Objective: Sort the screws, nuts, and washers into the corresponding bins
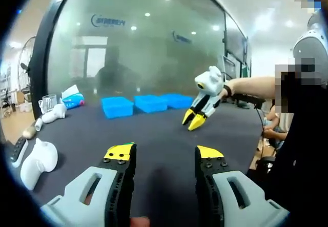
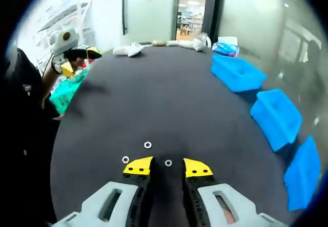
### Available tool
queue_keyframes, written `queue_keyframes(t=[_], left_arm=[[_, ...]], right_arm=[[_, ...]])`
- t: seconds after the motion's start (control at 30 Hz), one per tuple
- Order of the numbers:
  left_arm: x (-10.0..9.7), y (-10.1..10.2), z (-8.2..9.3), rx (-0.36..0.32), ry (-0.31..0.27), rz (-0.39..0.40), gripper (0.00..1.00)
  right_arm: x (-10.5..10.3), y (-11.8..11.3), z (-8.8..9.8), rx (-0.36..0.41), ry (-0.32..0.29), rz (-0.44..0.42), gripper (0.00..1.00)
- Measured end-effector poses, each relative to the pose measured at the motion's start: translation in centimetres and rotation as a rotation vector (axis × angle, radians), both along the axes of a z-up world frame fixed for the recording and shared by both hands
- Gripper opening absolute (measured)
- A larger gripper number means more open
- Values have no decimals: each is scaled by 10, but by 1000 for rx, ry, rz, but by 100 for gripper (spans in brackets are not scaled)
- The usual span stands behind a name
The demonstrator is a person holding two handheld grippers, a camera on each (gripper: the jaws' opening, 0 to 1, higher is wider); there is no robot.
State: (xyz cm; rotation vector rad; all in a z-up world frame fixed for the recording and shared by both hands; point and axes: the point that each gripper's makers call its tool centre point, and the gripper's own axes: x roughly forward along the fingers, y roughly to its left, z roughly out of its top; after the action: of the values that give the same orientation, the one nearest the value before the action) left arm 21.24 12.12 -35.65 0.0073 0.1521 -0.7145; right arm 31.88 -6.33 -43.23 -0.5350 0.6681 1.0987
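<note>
Washers: three small metal rings lie loose on the dark tabletop (image 2: 169, 99) in the right gripper view; one washer (image 2: 168, 163) sits between the yellow tips, another (image 2: 125, 160) just outside the left-hand tip, a third (image 2: 147, 145) a little further ahead. No screws or nuts can be made out.
Right gripper (image 2: 168, 166): low over the table, jaws a little apart and holding nothing. Judging by how the tips straddle the nearest washer, it looks lined up to pinch that one.
Right gripper seen from the left gripper view (image 1: 196, 120): its yellow tips point down at the table, which fits a pick from above; the washers are too small to see from there.
Left gripper (image 1: 163, 156): held back and raised, jaws wide apart and empty, probably waiting clear of the working hand.
Left gripper seen from the right gripper view (image 2: 69, 58): far off at the table's edge, well apart from the washers.
Bins: three blue bins (image 1: 149, 103) stand in a row at the table's far side in the left gripper view; in the right gripper view the same blue bins (image 2: 277, 115) run along the right, well apart from the washers, so each part will need carrying across.
Table edge clutter: white objects (image 1: 36, 161) and a clear jug (image 1: 47, 103) sit aside.
Green crate (image 2: 65, 93): beyond the table's left edge, near the person's arm.
</note>
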Motion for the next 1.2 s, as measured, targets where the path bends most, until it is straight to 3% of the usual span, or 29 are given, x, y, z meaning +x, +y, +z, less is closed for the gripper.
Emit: queue_keyframes(t=[0.4,0.8,0.93,1.2], left_arm=[[-1,0,1,8,-7,-1,45],[-1,-2,5,8,-15,-4,45],[-1,-3,6,9,-15,-6,45],[1,-4,8,6,-18,-6,45]], right_arm=[[-6,1,-7,-12,19,17,4],[-7,-1,-6,13,22,0,3],[-7,-5,-2,46,3,-20,3],[-14,-22,20,193,-62,-116,3]])
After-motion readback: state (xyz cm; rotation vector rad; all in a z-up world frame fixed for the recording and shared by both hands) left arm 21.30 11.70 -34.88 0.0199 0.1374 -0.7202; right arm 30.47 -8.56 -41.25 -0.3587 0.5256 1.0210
